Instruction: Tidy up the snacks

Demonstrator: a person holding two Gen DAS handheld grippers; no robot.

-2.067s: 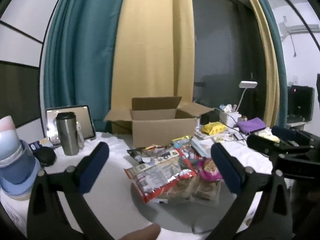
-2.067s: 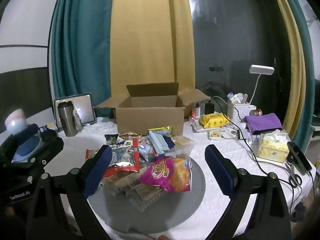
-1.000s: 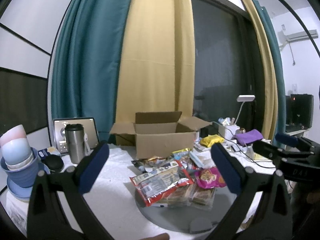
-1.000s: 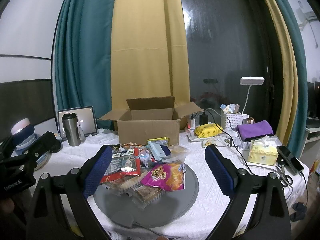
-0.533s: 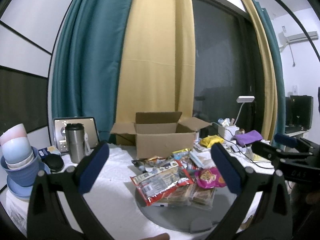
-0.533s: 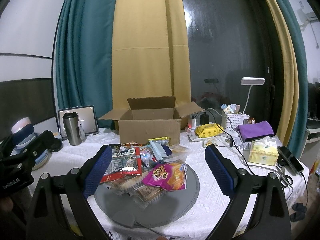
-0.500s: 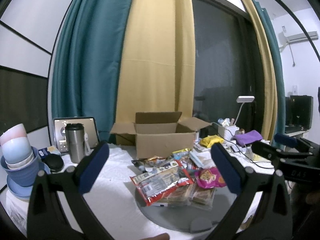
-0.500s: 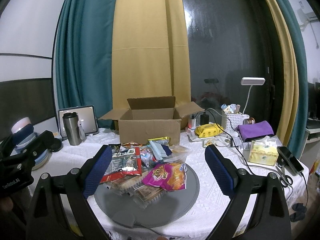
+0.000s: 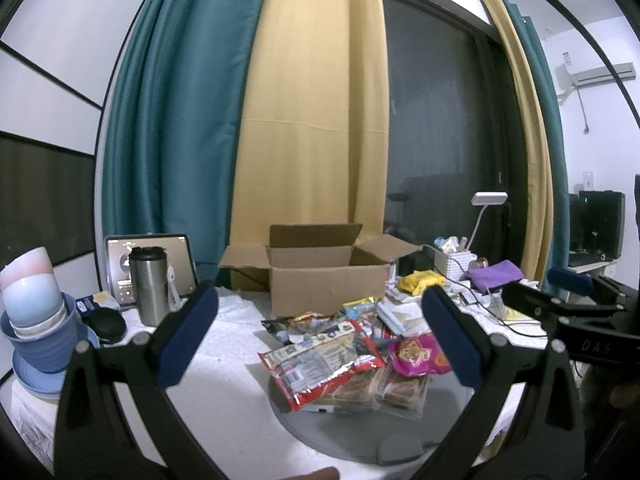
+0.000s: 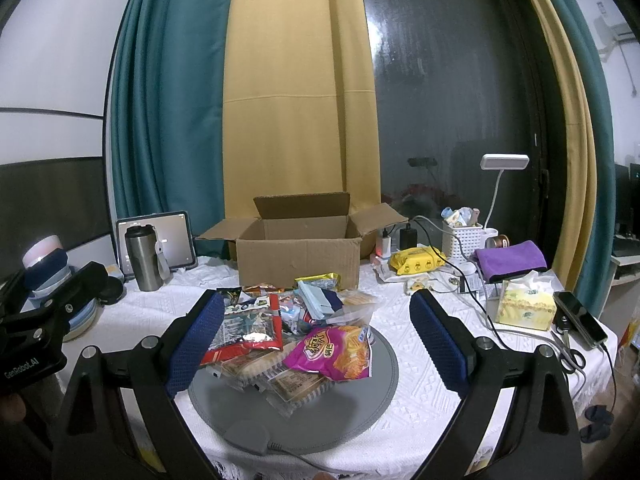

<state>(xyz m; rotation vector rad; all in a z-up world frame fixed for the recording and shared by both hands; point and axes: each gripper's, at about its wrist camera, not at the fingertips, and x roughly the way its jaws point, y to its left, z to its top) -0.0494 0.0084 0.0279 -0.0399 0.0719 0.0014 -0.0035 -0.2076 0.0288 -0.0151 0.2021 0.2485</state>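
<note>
- Cardboard box near the table's far edge, flaps open; floor of the box hidden by its front wall, contents cannot be told.
- Snack packets heaped on a grey round mat, just in front of the box; lower packets covered, labels unreadable.
- Left gripper spread wide, holding nothing.
- Right gripper likewise wide, empty, above the table's near edge.
- White basket at right holds small items, unclear.

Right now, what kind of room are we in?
Probably a room in a home, a bedroom or living room: floor-length curtains over a dark window, a wall air conditioner, and a cloth-covered table with a desk lamp.
</note>
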